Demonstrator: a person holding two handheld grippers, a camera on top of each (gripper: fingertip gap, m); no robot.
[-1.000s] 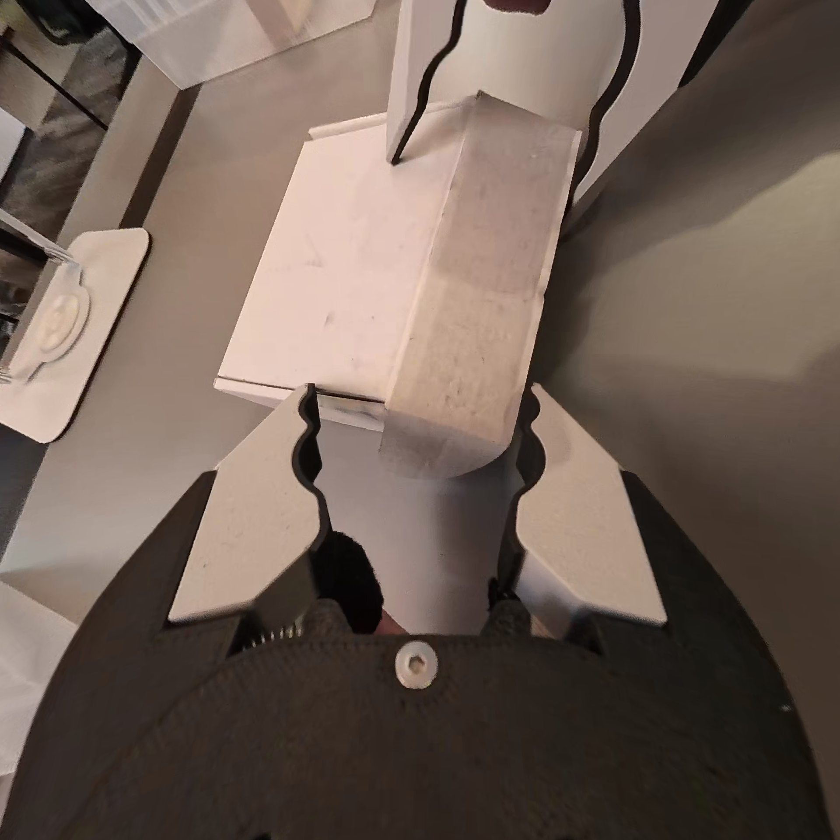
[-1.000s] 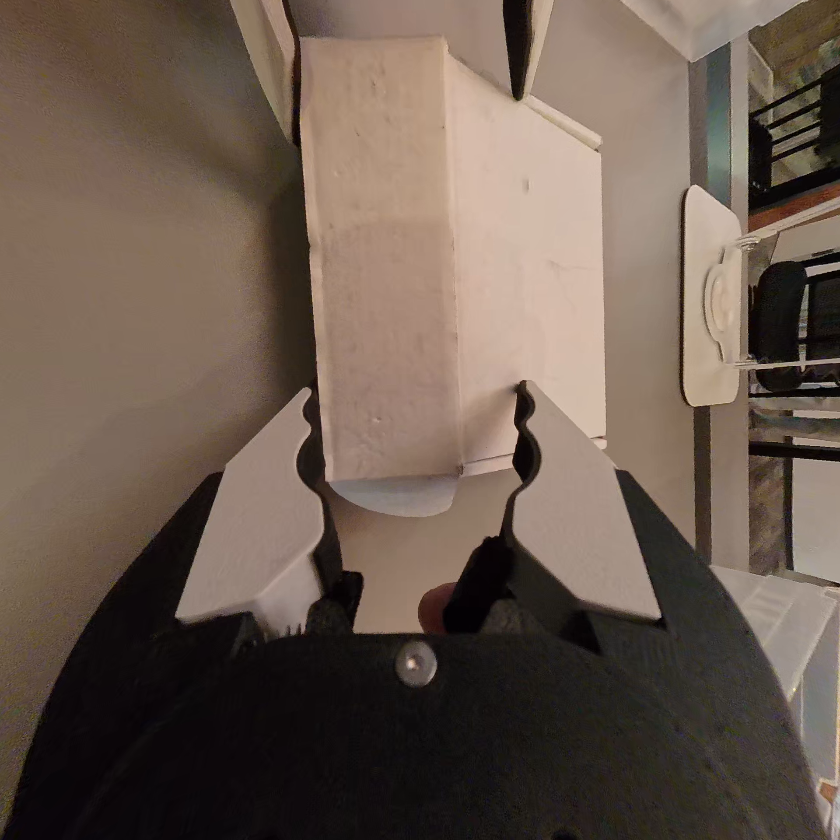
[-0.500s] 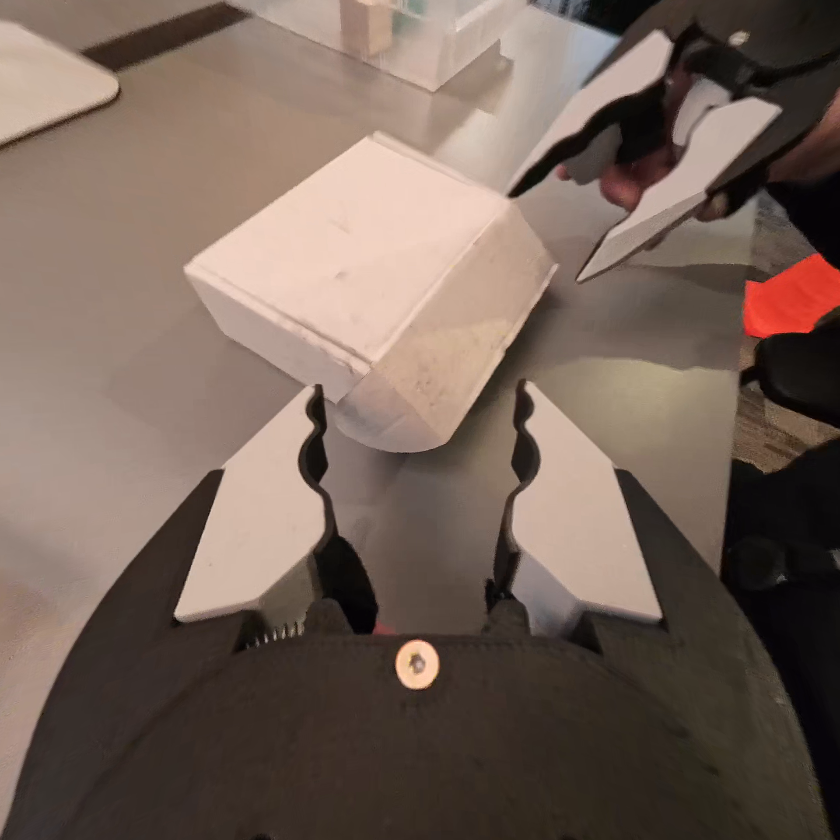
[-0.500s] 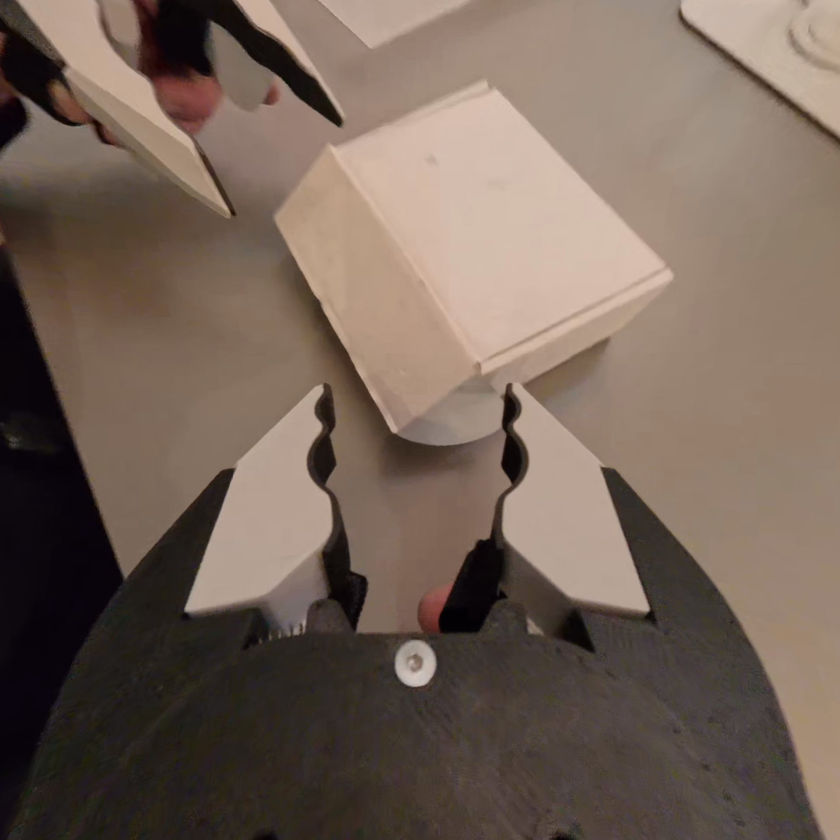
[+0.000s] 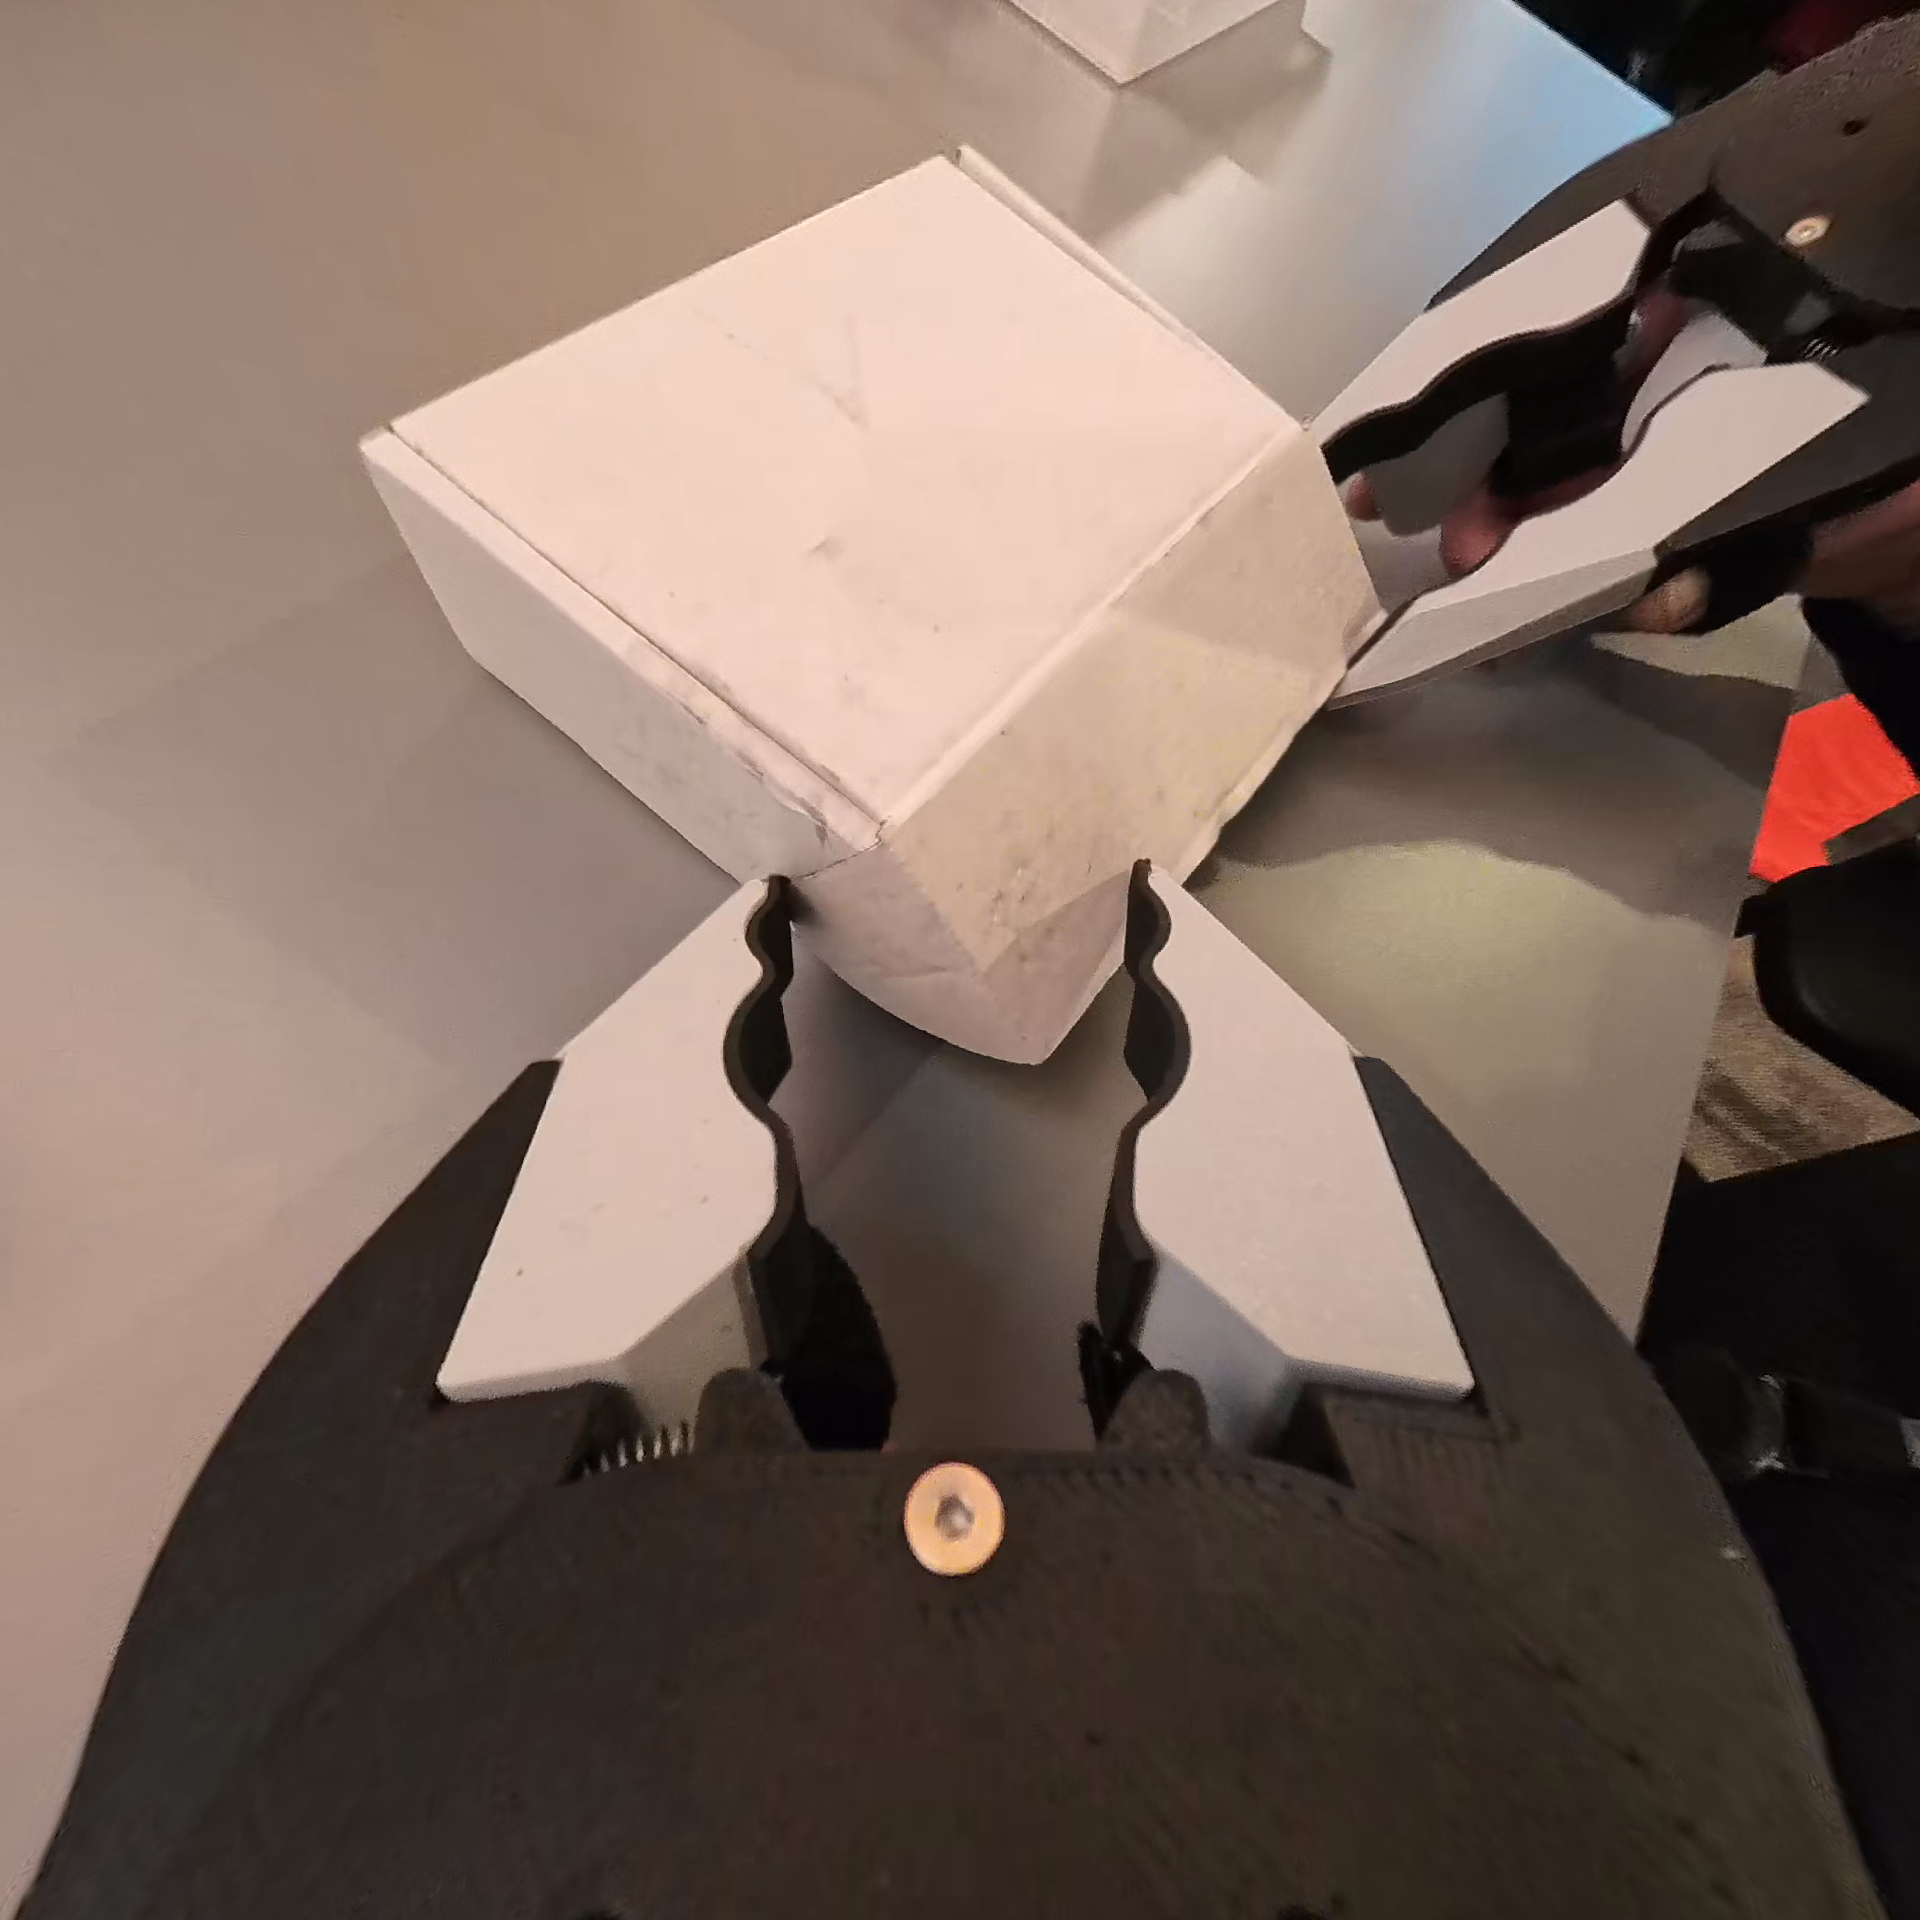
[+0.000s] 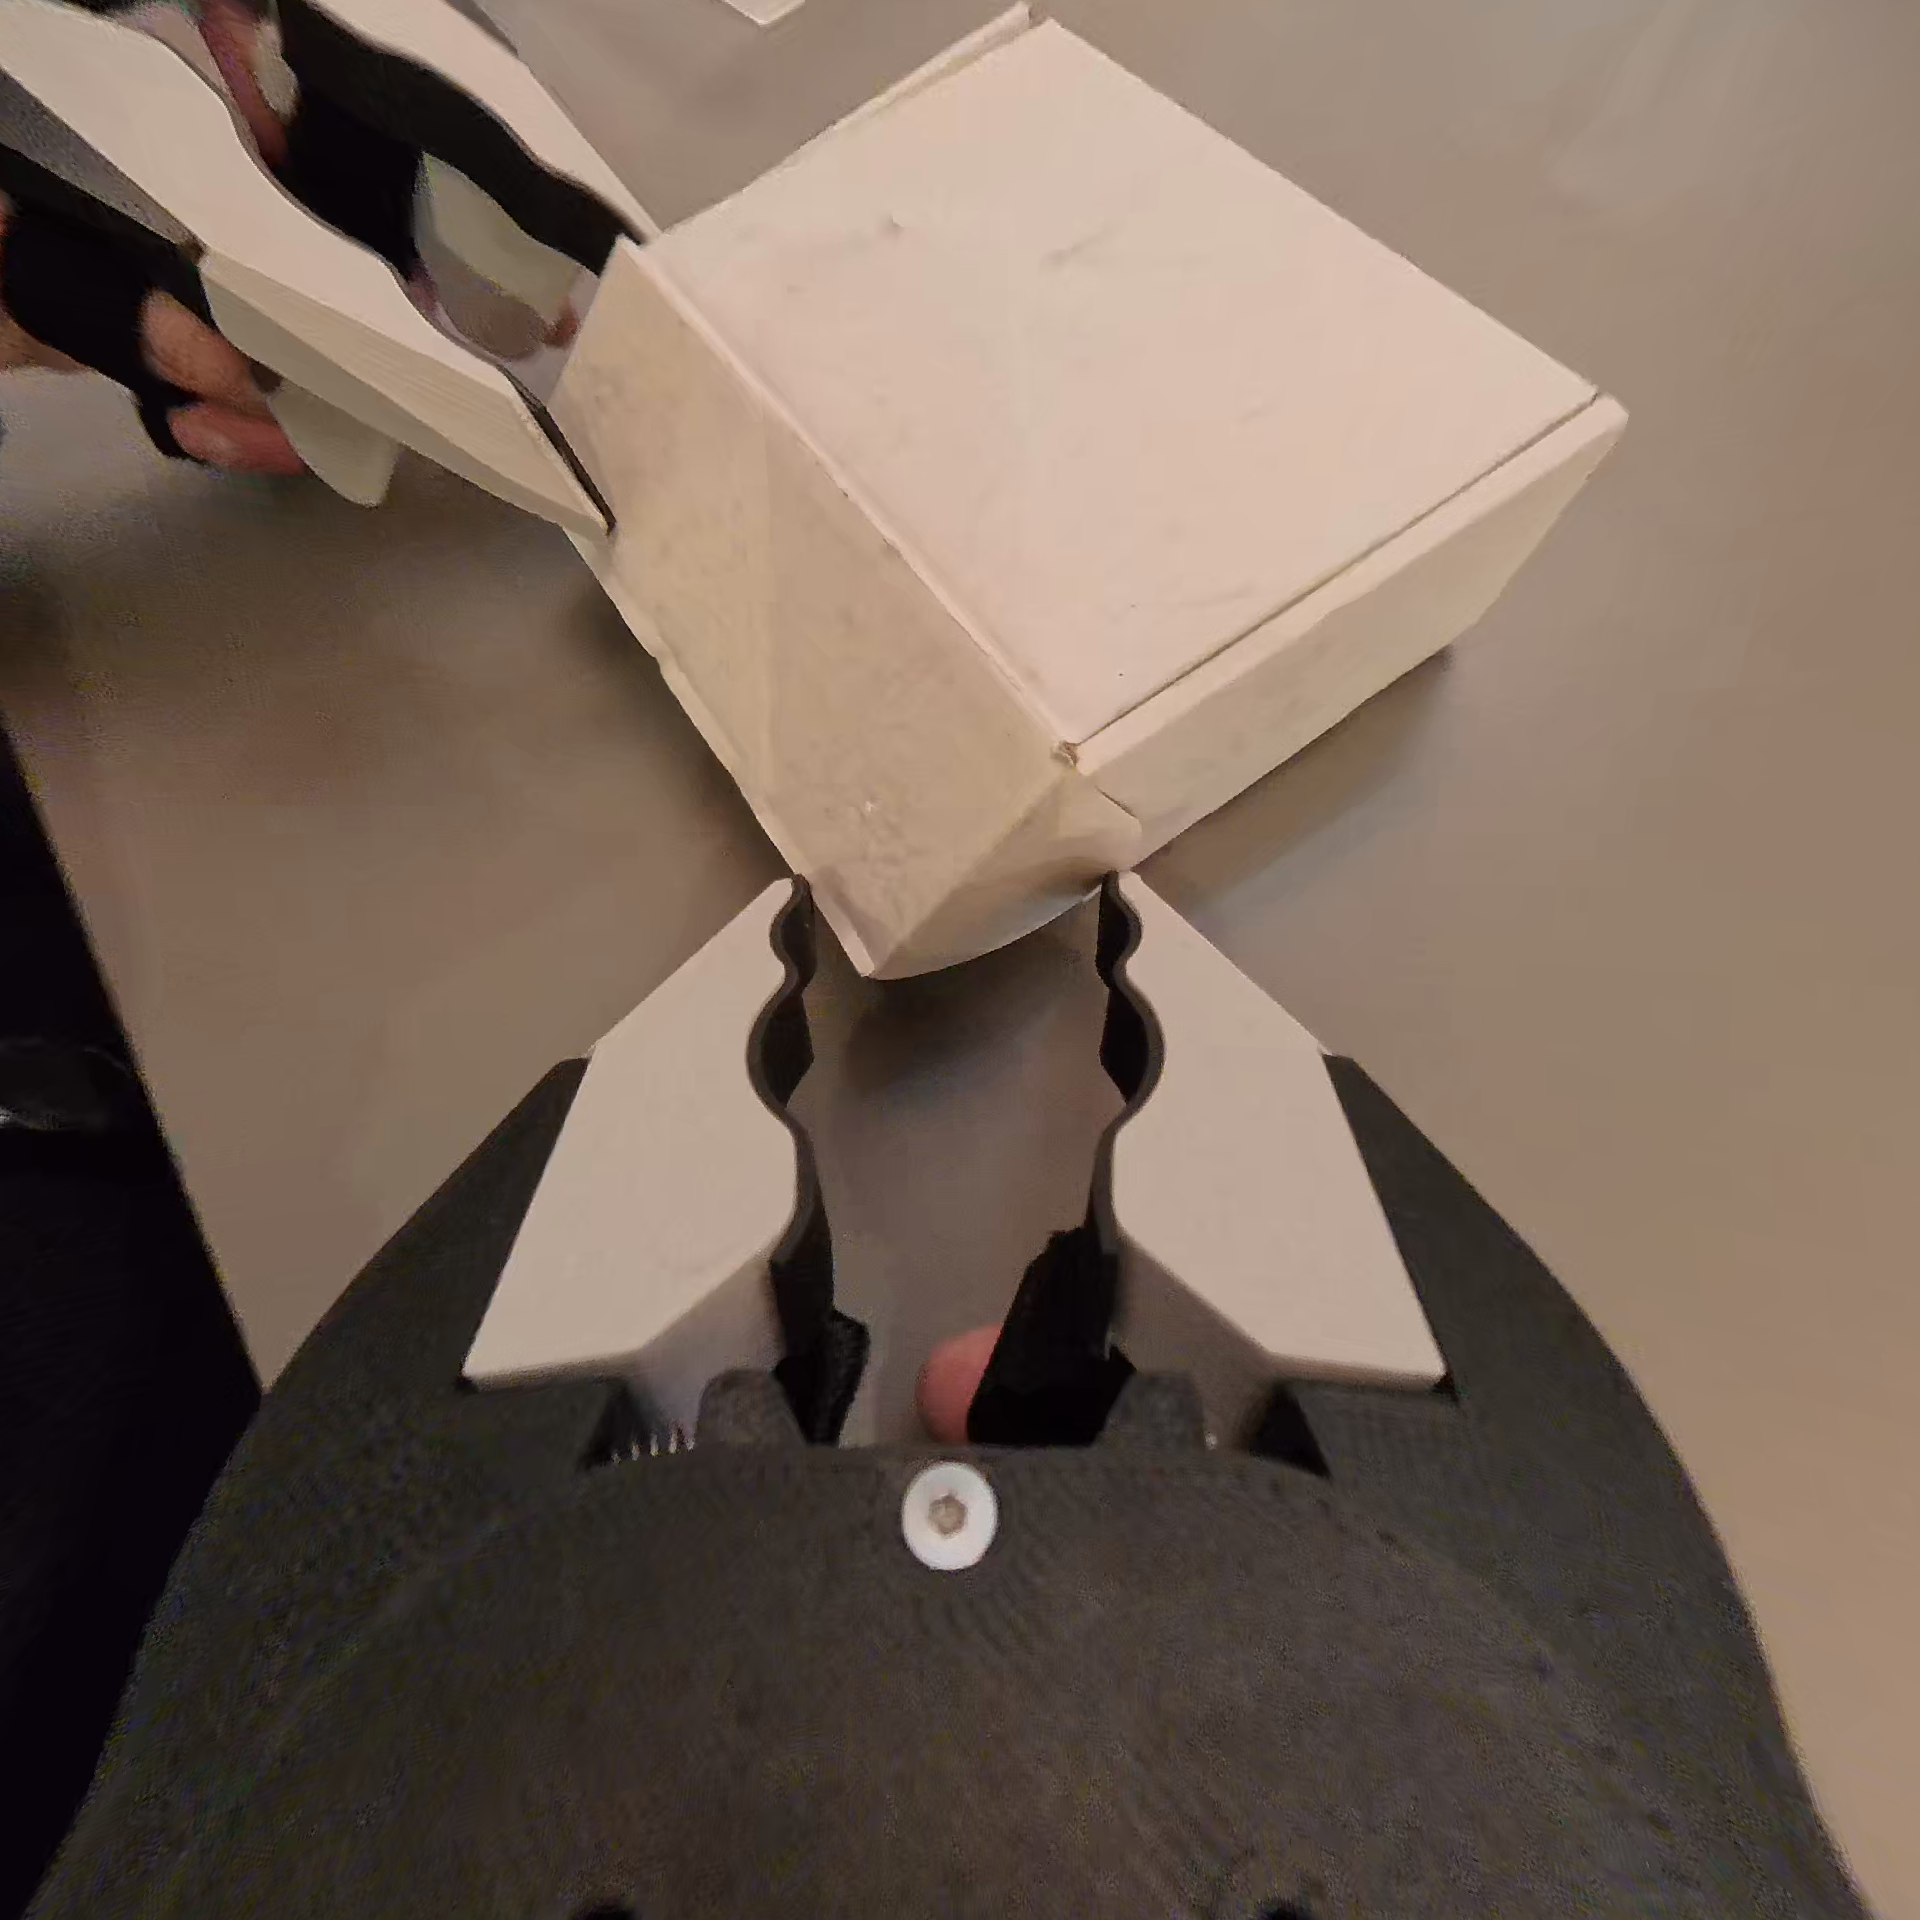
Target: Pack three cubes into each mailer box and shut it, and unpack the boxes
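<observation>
While both grippers gape — left gripper (image 5: 956,883), right gripper (image 6: 951,894) — each straddles a mailer box (image 5: 831,499) corner.

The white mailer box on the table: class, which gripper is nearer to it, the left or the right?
Too close to call. The left gripper and the right gripper each sit open at opposite ends of the mailer box's front flap.

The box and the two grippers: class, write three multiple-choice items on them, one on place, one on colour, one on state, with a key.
1. Where is the box?
A. on the table
B. held in the air
C. on a chair

2. What colour is the box?
A. red
B. white
C. blue

3. How does the left gripper stand?
A. shut on a cube
B. shut, empty
C. open at a box corner

Key:
1 A, its base rests on the grey top.
2 B, every face shown is white.
3 C, its fingers are spread about the near corner, like the right gripper.
</observation>
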